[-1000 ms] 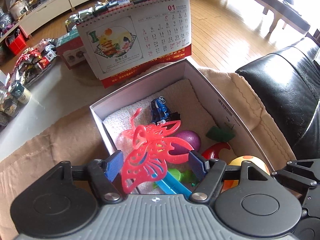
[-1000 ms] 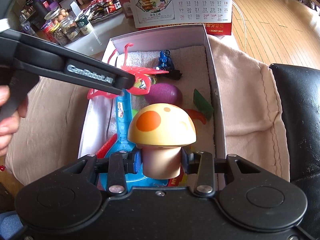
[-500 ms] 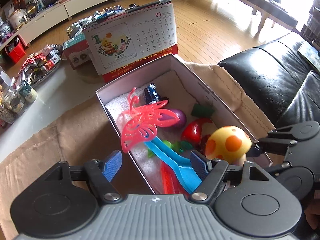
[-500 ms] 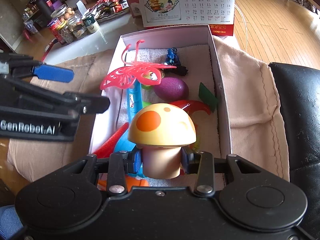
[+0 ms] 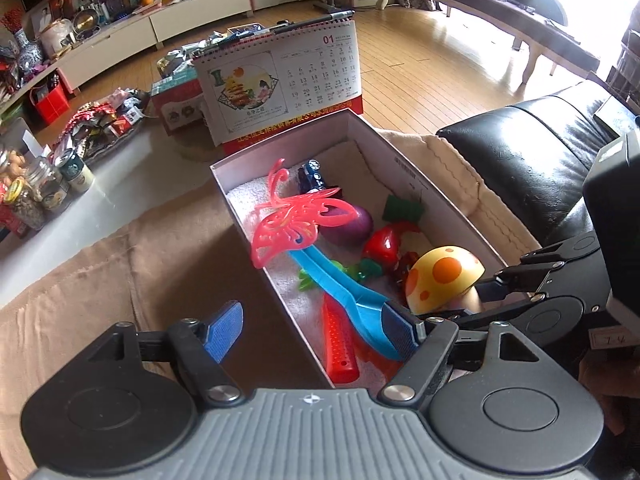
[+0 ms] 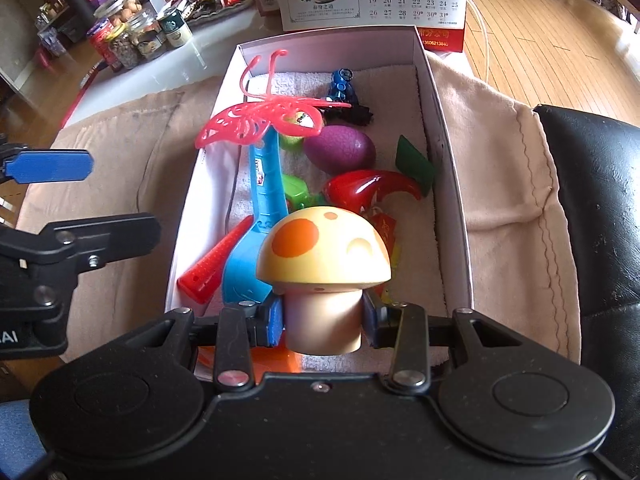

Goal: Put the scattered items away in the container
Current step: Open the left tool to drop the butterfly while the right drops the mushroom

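Observation:
A white cardboard box [image 5: 420, 184] [image 6: 440, 128] lined with a towel holds a pink butterfly [image 5: 296, 226] [image 6: 248, 124], a blue scoop [image 5: 340, 288], a purple egg [image 6: 340, 148], a red pepper [image 6: 364, 188], a red cone [image 5: 338, 344] and a blue toy car [image 6: 340, 84]. My right gripper [image 6: 323, 320] is shut on the stem of a yellow mushroom [image 6: 320, 248] [image 5: 444, 276], held over the box's near end. My left gripper [image 5: 312, 330] stands open and empty above the box's near left wall, back from the butterfly.
A desk calendar [image 5: 280, 84] stands behind the box. A tan cloth [image 5: 120, 272] lies under the box on a white table [image 5: 120, 184]. Jars [image 6: 132, 36] and snack packets crowd the far left. A black sofa [image 6: 592, 200] is on the right.
My left gripper has drawn back and leftward from the box, leaving the butterfly propped at the box's left wall. The right gripper keeps still with the mushroom.

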Tool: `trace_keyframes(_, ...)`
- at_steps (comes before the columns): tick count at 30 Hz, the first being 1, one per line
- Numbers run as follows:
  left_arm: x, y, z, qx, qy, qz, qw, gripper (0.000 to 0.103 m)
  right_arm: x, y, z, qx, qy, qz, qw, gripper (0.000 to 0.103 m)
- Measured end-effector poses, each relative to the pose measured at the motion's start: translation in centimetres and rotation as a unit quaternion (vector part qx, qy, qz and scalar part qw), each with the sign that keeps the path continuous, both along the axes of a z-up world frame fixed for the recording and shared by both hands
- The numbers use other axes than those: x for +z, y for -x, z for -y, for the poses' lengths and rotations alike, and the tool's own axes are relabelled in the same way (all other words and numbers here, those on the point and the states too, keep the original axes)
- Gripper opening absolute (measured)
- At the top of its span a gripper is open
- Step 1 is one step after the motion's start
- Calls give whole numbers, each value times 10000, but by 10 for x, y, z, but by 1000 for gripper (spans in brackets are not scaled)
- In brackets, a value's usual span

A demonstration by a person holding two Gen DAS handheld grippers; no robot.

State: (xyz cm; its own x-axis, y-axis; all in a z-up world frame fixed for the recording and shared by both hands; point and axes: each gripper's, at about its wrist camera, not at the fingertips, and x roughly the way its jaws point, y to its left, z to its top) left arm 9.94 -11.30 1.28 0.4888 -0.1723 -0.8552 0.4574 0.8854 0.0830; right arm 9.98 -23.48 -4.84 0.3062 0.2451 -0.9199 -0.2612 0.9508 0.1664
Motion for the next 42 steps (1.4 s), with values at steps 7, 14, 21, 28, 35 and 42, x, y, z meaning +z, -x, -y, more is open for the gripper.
trace_keyframes(7,1,7,-8,29,-58,99,9999,77,3,0,-3,-54,53,43,10000,54)
trace_keyframes(14,2,15,-18,74,-55,195,9998,78,16,5,-8,-85,42,200,9998,54)
trace_keyframes(21,2,25,-32,139,-32,232,9996,80,29,11,-15,-91,53,384,9992,54)
trace_keyframes(28,1,35,-50,169,-89,237,9995,81,41,21,-29,-56,-15,545,9985,58)
trace_keyframes(35,8,45,-78,348,-38,340,9988,84,50,34,-51,51,-52,734,9973,63)
trace_keyframes(42,14,51,-114,691,226,379,9966,87,60,46,-80,166,6,976,9951,71)
